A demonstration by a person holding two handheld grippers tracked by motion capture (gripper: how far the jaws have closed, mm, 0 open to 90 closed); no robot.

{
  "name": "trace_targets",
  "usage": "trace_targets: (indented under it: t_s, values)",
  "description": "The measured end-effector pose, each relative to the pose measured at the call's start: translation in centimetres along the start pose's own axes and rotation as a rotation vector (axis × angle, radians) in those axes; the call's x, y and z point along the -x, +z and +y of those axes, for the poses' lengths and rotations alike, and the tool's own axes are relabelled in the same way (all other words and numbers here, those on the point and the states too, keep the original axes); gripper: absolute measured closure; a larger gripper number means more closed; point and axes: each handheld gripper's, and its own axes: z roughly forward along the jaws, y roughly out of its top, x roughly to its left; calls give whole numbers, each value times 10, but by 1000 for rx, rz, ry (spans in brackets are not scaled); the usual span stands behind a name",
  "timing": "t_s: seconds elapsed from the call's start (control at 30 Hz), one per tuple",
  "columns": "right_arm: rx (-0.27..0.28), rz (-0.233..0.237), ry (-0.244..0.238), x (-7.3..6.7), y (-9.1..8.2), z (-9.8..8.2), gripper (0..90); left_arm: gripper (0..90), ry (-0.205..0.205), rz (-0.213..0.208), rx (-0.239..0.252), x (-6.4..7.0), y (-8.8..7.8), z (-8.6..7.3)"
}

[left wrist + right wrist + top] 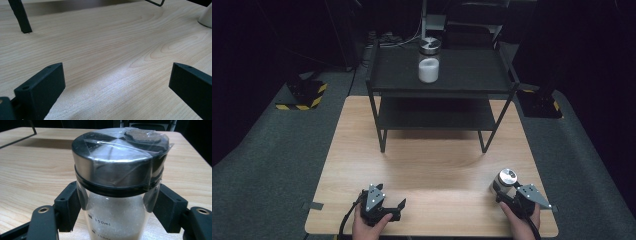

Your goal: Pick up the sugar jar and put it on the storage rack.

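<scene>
In the lower left of the high view, the left claw (393,209) rests low over the pale wooden worktop (432,165), held by a hand at the bottom edge. Its jaws stand wide apart with nothing between them; the left gripper view shows bare wood grain between the two black jaws.

In the upper middle of the high view, a black two-tier metal shelf rack (442,87) stands on the far part of the worktop, and a tall clear jar with white powder and a silver lid (429,61) stands upright on its top shelf.

In the lower right, the right claw (503,192) is clamped on a small clear glass jar with a shiny metal lid (505,180), which stands upright on the worktop near the right edge. In the right gripper view the jaws press both sides of the jar (117,195) just below the lid.
</scene>
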Motion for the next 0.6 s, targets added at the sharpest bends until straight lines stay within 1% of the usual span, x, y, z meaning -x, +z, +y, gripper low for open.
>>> trace_targets:
  t_s: [0.13, 0.23, 0.3, 0.6]
  values:
    - [-6, -5, -25, -2, -1, 2, 307, 7, 0, 0, 1, 0, 0, 0]
    - [-8, -3, -30, -3, -1, 3, 307, 7, -1, -2, 1, 0, 0, 0]
    - [-11, 6, -35, -3, -2, 5, 307, 7, -1, -2, 0, 0, 0, 0]
    - [9, 30, -40, -8, -6, 11, 308, 7, 1, -2, 1, 0, 0, 0]
